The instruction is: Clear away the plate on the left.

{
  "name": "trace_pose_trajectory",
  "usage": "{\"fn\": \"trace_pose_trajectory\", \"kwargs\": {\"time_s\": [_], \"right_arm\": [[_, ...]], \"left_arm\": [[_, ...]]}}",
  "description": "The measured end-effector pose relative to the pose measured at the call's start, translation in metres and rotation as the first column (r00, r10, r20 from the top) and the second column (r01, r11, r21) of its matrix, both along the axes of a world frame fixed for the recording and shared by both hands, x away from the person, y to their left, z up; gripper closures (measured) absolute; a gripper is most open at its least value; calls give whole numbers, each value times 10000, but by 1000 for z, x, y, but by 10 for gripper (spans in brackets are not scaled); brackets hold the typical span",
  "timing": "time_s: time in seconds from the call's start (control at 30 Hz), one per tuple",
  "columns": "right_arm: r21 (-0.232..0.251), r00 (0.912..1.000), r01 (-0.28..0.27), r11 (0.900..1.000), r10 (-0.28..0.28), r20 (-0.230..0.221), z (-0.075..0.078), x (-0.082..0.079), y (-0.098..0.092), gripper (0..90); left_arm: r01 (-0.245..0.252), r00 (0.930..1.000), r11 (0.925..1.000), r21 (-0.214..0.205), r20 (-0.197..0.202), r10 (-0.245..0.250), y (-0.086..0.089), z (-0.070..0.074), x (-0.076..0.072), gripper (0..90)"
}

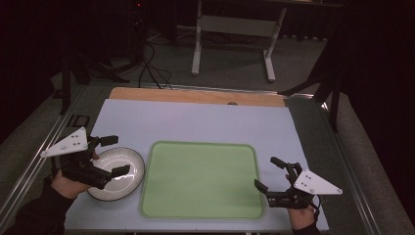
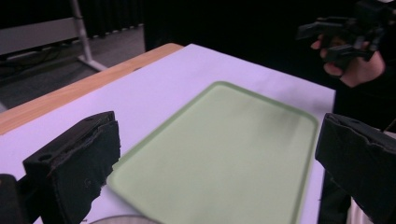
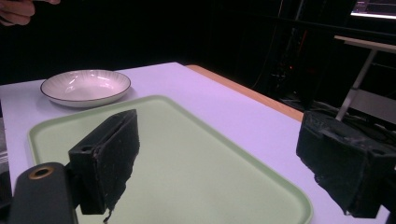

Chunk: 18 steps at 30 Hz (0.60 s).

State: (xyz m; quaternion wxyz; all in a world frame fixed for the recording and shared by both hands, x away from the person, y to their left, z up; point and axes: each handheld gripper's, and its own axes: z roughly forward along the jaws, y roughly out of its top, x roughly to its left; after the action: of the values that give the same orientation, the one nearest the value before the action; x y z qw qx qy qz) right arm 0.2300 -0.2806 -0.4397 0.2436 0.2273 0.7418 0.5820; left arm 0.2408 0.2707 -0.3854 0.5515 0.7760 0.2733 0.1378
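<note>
High view: room dark, a table frame (image 1: 234,29) on grey floor beyond; pale mat (image 1: 195,122) over a wooden tabletop (image 1: 195,95); green tray (image 1: 200,178) lies central on the mat, bare; white bowl (image 1: 116,174) rests just left of the tray, apart from it; left gripper (image 1: 111,155) hovers over the bowl, jaws wide and holding nothing; right gripper (image 1: 266,174) waits at the tray's right edge, jaws likewise wide and unladen. Judgement: approach step, bowl not yet grasped; next move calls for lowering the left jaws astride the bowl's rim and closing, presumably to carry it onto the tray.
</note>
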Motion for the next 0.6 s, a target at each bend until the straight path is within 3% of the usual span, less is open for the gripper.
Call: {"fn": "trace_pose_trajectory", "kwargs": {"time_s": [0.3,0.37,0.6], "right_arm": [[-61,10000,-33,10000,33,45,0,0,1,132],[-80,10000,-34,10000,34,76,1,0,1,132],[-91,10000,-52,9999,52,37,0,0,2,132]], "left_arm": [[-830,9954,9959,370,-446,846,20,-13,-2,2],[-789,9952,9963,353,-556,808,22,-14,-2,2],[-1256,9868,9910,468,-973,1297,37,-27,-3,3]]}}
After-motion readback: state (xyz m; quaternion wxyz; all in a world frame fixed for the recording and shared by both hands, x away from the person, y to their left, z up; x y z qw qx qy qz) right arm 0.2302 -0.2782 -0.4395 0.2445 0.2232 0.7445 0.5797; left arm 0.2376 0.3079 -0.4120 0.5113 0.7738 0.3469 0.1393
